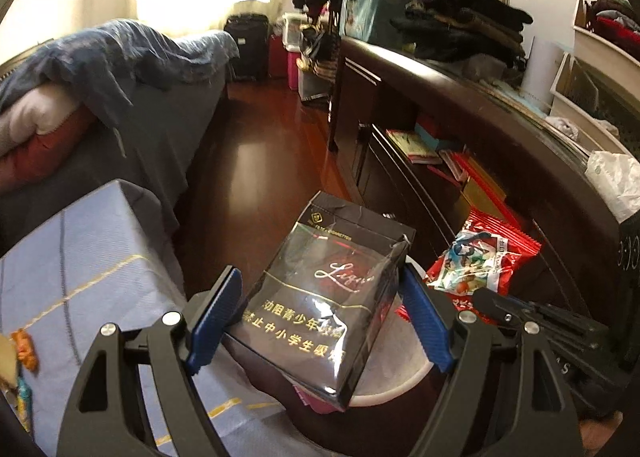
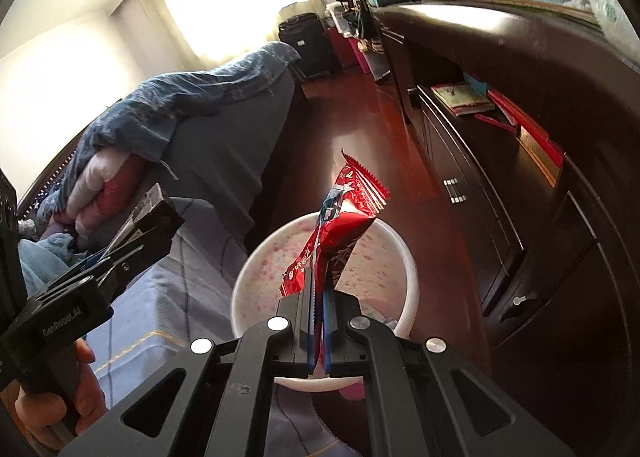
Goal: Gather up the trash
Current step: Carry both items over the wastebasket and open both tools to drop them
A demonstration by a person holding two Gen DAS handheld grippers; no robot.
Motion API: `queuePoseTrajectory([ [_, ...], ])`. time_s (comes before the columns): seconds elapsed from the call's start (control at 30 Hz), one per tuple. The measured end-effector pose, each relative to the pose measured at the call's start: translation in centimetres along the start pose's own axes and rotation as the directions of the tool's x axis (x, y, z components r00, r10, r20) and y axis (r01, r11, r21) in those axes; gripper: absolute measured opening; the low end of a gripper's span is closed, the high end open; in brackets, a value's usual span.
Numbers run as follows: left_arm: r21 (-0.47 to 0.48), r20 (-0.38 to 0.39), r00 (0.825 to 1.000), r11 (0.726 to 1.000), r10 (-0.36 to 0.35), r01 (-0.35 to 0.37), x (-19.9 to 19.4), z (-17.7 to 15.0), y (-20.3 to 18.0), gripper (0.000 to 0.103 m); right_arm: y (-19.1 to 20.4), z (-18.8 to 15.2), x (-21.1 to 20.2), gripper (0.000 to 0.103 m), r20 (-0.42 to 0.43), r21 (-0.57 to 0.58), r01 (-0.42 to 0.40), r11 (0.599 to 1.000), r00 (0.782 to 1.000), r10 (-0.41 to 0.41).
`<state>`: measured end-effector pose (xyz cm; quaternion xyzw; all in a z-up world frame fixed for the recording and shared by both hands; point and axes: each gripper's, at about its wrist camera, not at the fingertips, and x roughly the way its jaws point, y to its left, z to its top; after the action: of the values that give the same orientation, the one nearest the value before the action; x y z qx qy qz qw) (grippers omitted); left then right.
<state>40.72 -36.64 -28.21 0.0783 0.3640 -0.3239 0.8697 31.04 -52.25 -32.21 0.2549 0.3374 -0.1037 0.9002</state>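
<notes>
Red snack wrapper [image 2: 340,233] pinched in closed right gripper [image 2: 318,321], hanging over white bin [image 2: 408,281]. Black cigarette pack [image 1: 320,297] clamped in left gripper [image 1: 320,317], bin's 9 o'clock. Drop step; next: release both over bin.

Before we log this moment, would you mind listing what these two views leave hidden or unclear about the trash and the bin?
- Left wrist view: the bin is mostly covered by the black box in the left tool; its contents are hidden.
- Left wrist view: the red wrapper is partly behind the tool's right finger.
- Right wrist view: the right tool and its wrapper block the bin bottom.
- Right wrist view: the box shows only a corner.
</notes>
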Motion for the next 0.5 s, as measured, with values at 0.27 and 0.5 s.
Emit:
queuePoseTrajectory([
  [0.27, 0.022, -0.055, 0.998, 1.0, -0.007, 0.008, 3.5, 0.4, -0.8, 0.08, -1.0, -0.3, 2.2, 0.003, -0.026, 0.021, 0.023, 1.0, 0.999, -0.022],
  [0.5, -0.008, -0.122, 0.992, 1.0, -0.027, 0.026, 5.8, 0.6, -0.3, 0.081, -1.0, -0.2, 3.7, 0.006, -0.037, 0.01, 0.039, 0.999, 0.999, -0.039],
])
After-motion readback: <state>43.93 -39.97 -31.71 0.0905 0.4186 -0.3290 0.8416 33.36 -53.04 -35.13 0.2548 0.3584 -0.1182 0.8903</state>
